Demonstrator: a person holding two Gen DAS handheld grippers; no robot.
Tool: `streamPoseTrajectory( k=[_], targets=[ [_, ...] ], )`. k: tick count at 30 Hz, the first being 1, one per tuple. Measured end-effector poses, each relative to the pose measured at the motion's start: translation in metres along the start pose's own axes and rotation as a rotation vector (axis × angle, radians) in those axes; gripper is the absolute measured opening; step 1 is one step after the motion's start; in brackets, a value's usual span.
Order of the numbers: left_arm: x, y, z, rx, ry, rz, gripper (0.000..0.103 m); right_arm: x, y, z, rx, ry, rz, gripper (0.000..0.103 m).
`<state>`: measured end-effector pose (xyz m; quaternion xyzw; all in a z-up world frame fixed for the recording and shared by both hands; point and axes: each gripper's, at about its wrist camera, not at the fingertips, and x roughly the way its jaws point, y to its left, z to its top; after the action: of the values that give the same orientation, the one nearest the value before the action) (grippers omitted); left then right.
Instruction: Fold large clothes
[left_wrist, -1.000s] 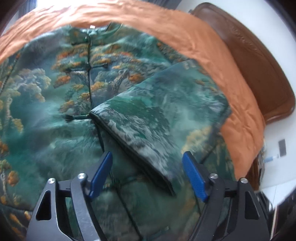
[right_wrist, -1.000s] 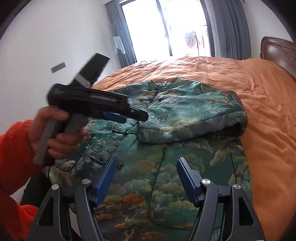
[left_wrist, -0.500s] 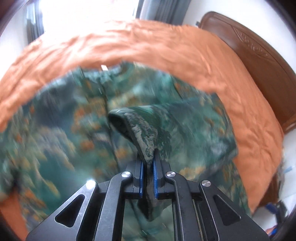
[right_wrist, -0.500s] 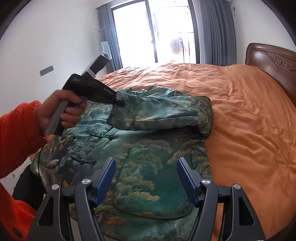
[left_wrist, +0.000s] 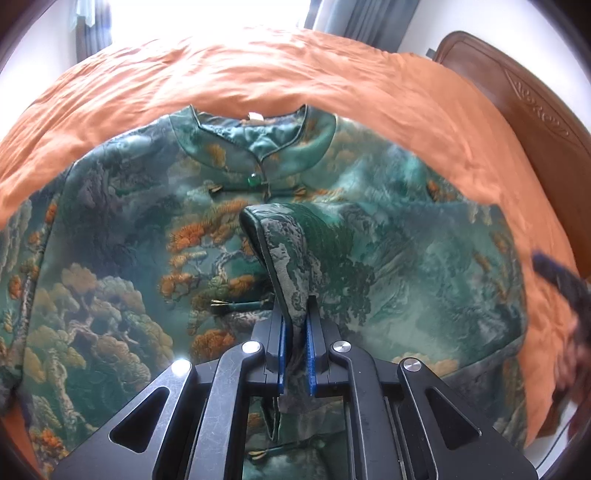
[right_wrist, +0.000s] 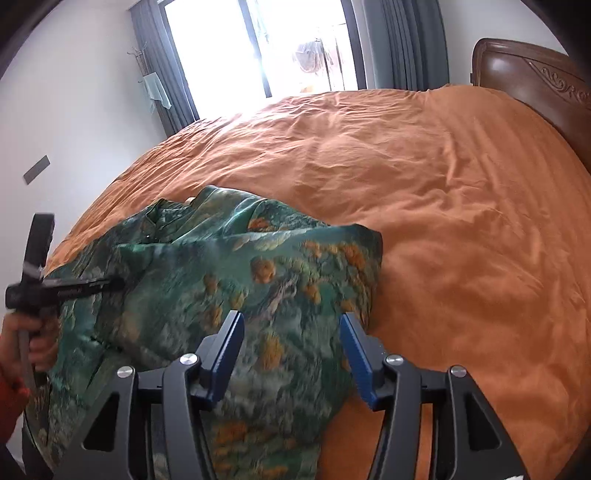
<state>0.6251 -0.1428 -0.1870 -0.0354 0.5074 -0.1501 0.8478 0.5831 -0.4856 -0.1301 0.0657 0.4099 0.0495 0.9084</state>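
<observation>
The jacket (left_wrist: 129, 280) is green with orange and grey painted trees. The bedspread (right_wrist: 443, 206) is plain orange. Both grippers' fingers (right_wrist: 229, 354) have blue pads on black.

The left gripper (left_wrist: 294, 354) points steeply downward, its blue pads (left_wrist: 282, 360) clamped tight on a fold of the jacket's sleeve (left_wrist: 291, 258); seen from the right wrist camera, a bare hand (right_wrist: 35, 341) in an orange sleeve (right_wrist: 9, 391) grasps its handle at the left edge. The right gripper (right_wrist: 291, 354) also points downward, its jaws having just been closing but standing apart, with nothing pressed between the pads (right_wrist: 229, 356).
</observation>
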Motion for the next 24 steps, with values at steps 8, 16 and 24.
streamPoseTrajectory(
  k=[8, 16, 24],
  targets=[
    [0.022, 0.002, -0.007, -0.007, 0.008, 0.006, 0.008, 0.103, -0.006, 0.018, 0.082, 0.167, 0.021, 0.05],
    [0.024, 0.005, -0.009, 0.011, -0.002, 0.013, 0.01, 0.081, 0.005, -0.004, 0.046, 0.164, 0.003, 0.051],
    [0.028, 0.001, -0.011, 0.006, -0.015, 0.049, 0.012, 0.032, 0.01, -0.045, -0.057, 0.166, -0.01, 0.052]
  ],
)
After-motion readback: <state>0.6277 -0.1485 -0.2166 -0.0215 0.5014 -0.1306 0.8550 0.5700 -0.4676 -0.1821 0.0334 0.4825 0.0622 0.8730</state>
